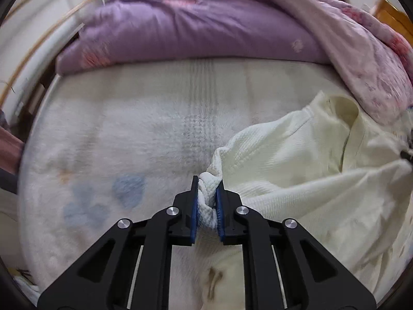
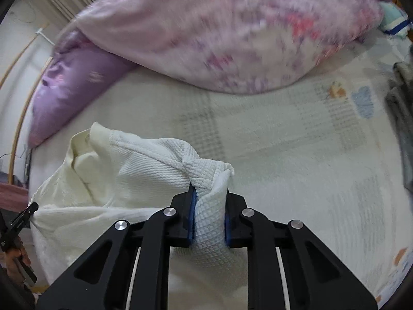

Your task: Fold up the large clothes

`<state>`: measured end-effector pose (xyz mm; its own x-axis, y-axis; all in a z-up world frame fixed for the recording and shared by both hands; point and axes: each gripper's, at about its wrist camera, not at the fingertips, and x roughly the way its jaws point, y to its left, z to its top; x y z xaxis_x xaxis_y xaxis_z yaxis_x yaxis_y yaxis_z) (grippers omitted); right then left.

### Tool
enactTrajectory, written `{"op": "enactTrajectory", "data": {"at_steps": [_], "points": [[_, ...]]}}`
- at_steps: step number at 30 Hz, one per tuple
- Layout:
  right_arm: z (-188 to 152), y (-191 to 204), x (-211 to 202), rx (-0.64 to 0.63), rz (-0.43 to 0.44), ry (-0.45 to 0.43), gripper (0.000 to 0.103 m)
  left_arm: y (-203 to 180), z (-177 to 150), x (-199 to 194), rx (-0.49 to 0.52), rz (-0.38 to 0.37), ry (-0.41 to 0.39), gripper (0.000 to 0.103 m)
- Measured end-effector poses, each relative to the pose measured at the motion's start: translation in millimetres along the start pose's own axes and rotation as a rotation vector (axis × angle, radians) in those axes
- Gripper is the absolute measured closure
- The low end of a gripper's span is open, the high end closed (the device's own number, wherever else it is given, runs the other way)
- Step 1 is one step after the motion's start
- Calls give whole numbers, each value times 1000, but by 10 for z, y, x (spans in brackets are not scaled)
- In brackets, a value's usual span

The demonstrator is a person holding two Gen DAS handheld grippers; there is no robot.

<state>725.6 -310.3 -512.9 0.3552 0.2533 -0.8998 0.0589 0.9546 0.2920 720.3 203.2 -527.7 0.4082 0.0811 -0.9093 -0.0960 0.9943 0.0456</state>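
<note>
A cream-white waffle-knit garment (image 1: pixel 296 160) is lifted above a bed and stretched between both grippers. In the left wrist view, my left gripper (image 1: pixel 207 193) is shut on a bunched corner of it, and the cloth runs off to the right. In the right wrist view, my right gripper (image 2: pixel 209 201) is shut on another bunched fold of the garment (image 2: pixel 124 175), which runs left. The left gripper's black tip (image 2: pixel 28 213) shows at that view's left edge, pinching the cloth, with a hand (image 2: pixel 15 255) below it.
A white fleece blanket (image 1: pixel 129 134) with pale blue and grey patterns covers the bed. A purple quilt (image 1: pixel 193 31) and a pink flowered quilt (image 2: pixel 232 33) are piled at the far side. Grey cloth (image 2: pixel 400 129) lies at the right edge, folded cloth (image 2: pixel 395 23) far right.
</note>
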Motion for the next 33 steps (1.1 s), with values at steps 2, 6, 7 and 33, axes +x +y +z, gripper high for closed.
{"op": "enactTrajectory", "data": {"at_steps": [2,6,7,33], "points": [[-67,7,-246,-9,19,-38,88,-50,-137,-252,-11,-18,-29,92],[-384,-127,-919,-20,62,-102,88,-8,-610,-761,-54,-30,-53,93],[-518,-148,-1078,-22,65,-107,88,4,-748,-840,-60,-29,-53,93],[-3342,-1266,-1527,474,-29,169,58,82,-3558,-1329,-556,-190,244,65]]}}
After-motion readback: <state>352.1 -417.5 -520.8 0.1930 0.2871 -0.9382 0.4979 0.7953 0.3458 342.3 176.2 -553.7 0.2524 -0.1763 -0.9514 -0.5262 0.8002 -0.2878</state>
